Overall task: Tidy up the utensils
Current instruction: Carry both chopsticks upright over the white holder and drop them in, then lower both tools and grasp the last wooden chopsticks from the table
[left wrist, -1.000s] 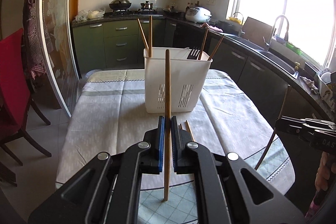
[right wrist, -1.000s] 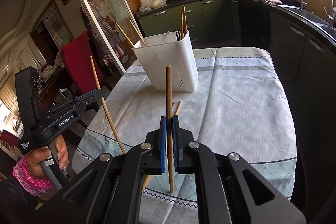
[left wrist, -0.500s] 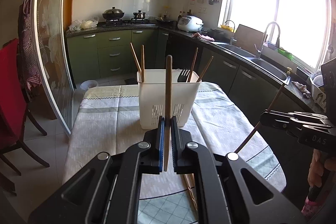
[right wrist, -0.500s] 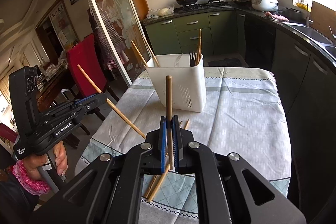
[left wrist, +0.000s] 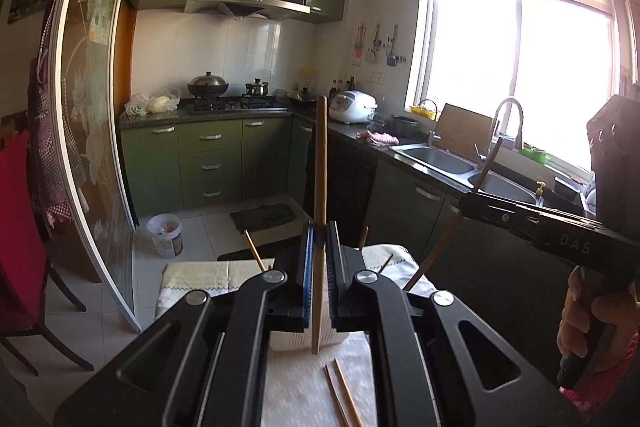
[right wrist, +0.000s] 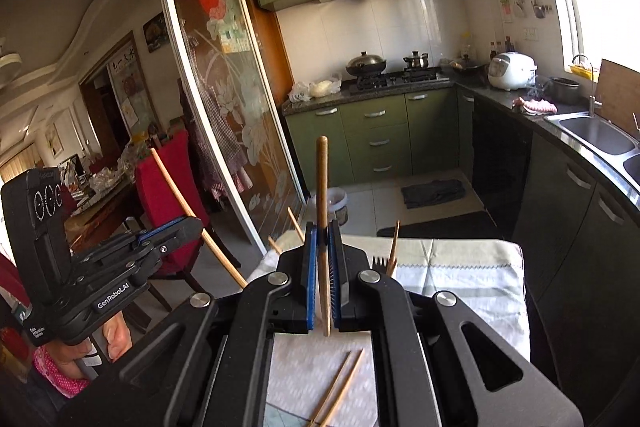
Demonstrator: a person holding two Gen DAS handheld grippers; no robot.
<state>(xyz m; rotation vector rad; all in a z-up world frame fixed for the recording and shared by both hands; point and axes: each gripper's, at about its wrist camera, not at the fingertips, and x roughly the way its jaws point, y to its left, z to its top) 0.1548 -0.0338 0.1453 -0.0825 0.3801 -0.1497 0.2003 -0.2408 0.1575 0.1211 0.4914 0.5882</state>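
My left gripper (left wrist: 319, 267) is shut on a wooden chopstick (left wrist: 320, 187) held upright. My right gripper (right wrist: 323, 267) is shut on another wooden chopstick (right wrist: 322, 195), also upright. The white utensil basket (left wrist: 296, 341) is mostly hidden behind the left fingers; chopstick tips (left wrist: 253, 249) stick up from it. In the right wrist view a chopstick (right wrist: 394, 241) and a dark fork (right wrist: 378, 261) rise from the basket. The right gripper (left wrist: 472, 201) shows from the side in the left wrist view, and the left gripper (right wrist: 182, 225) in the right wrist view.
Two loose chopsticks (left wrist: 344, 399) lie on the cloth-covered table (right wrist: 460, 275) below the grippers; they also show in the right wrist view (right wrist: 340, 383). A red chair (right wrist: 168, 187) stands left of the table. Green cabinets (left wrist: 208, 163) and a sink (left wrist: 440, 159) lie beyond.
Both grippers have risen and tilted up with their chopsticks. The basket has dropped low in both views and is now largely behind the fingers.
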